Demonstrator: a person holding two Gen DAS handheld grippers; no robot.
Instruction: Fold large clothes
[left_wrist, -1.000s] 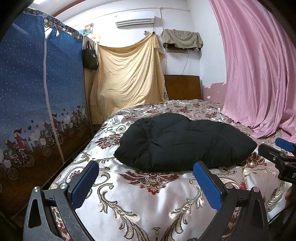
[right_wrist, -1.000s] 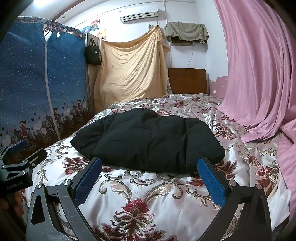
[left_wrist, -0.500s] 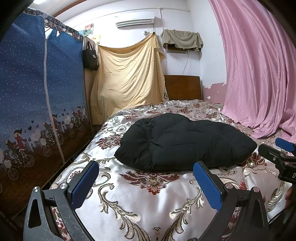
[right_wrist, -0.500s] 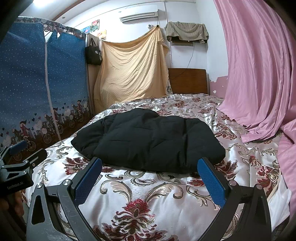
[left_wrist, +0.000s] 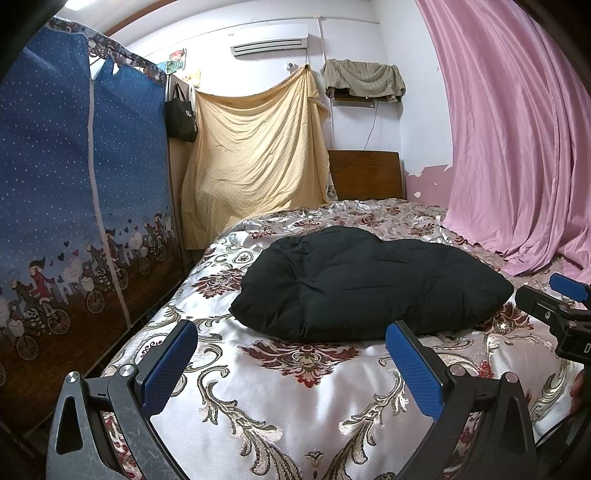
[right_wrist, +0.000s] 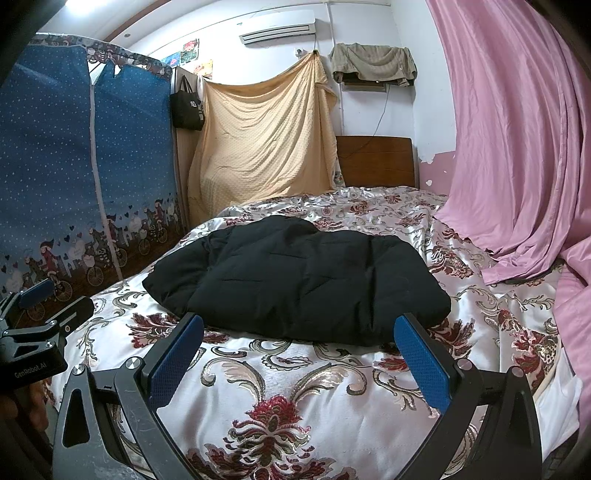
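A black padded garment (left_wrist: 365, 284) lies folded in a thick bundle on the bed's floral satin cover (left_wrist: 295, 387); it also shows in the right wrist view (right_wrist: 295, 280). My left gripper (left_wrist: 291, 339) is open and empty, held over the cover short of the bundle's near edge. My right gripper (right_wrist: 299, 332) is open and empty, its blue pads (right_wrist: 421, 358) just short of the bundle's near edge. The right gripper shows at the right edge of the left wrist view (left_wrist: 554, 306), and the left gripper at the left edge of the right wrist view (right_wrist: 37, 314).
A blue fabric wardrobe (left_wrist: 66, 192) stands along the bed's left side. A pink curtain (left_wrist: 517, 147) hangs on the right and drapes onto the bed. A yellow cloth (left_wrist: 255, 162) and a wooden headboard (left_wrist: 365, 173) are at the far end.
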